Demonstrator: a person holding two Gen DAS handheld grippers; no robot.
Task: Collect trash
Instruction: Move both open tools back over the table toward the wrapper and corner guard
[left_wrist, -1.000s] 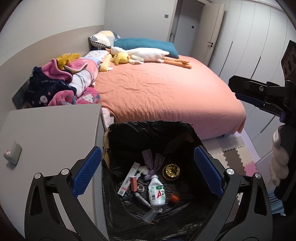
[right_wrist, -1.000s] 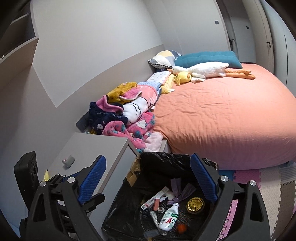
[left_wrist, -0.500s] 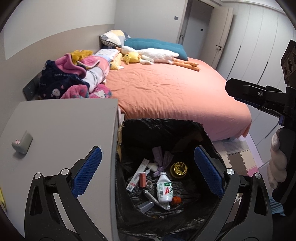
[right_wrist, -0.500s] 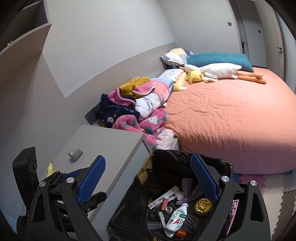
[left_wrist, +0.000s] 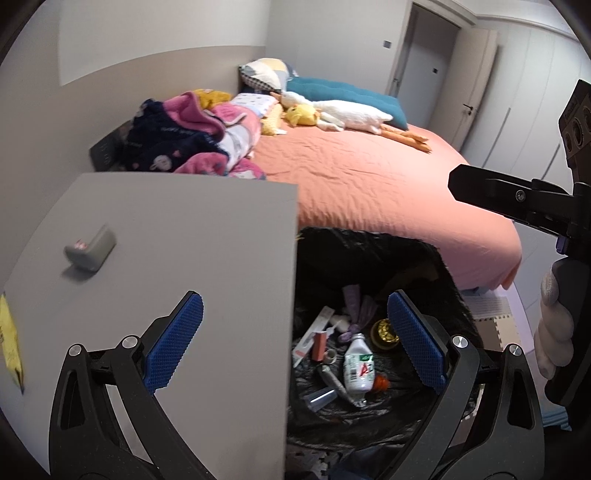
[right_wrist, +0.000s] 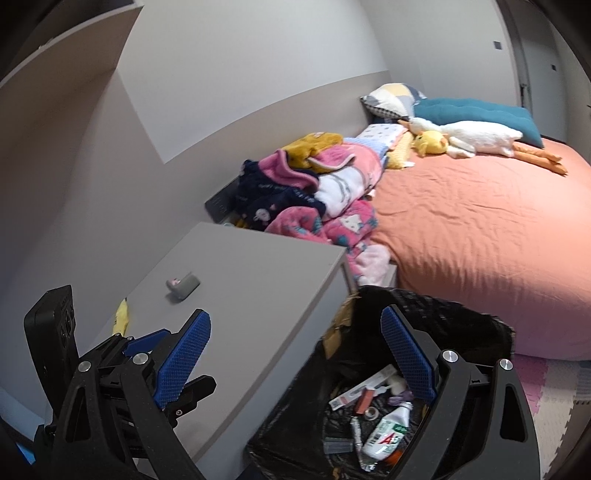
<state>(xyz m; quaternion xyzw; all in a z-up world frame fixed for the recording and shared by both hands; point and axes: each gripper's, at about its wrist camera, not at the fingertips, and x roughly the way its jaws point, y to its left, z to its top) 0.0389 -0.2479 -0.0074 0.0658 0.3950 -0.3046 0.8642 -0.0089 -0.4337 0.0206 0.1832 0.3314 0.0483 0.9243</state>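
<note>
Bottle (left_wrist: 357, 363) with red "AD" lettering among bin (right_wrist: 476, 325) trash, left gripper (left_wrist: 295, 343) and right gripper (right_wrist: 295, 356) both spread, empty.

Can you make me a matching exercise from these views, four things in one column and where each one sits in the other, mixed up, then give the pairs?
Things
1. plastic bottle
2. small grey object
3. white goose plush
4. yellow wrapper

Places
A. on the orange bed, near the pillows
B. at the near left edge of the grey nightstand top
C. inside the black-lined trash bin
D. out on the middle of the grey nightstand top

Pairs: 1-C, 2-D, 3-A, 4-B
</note>
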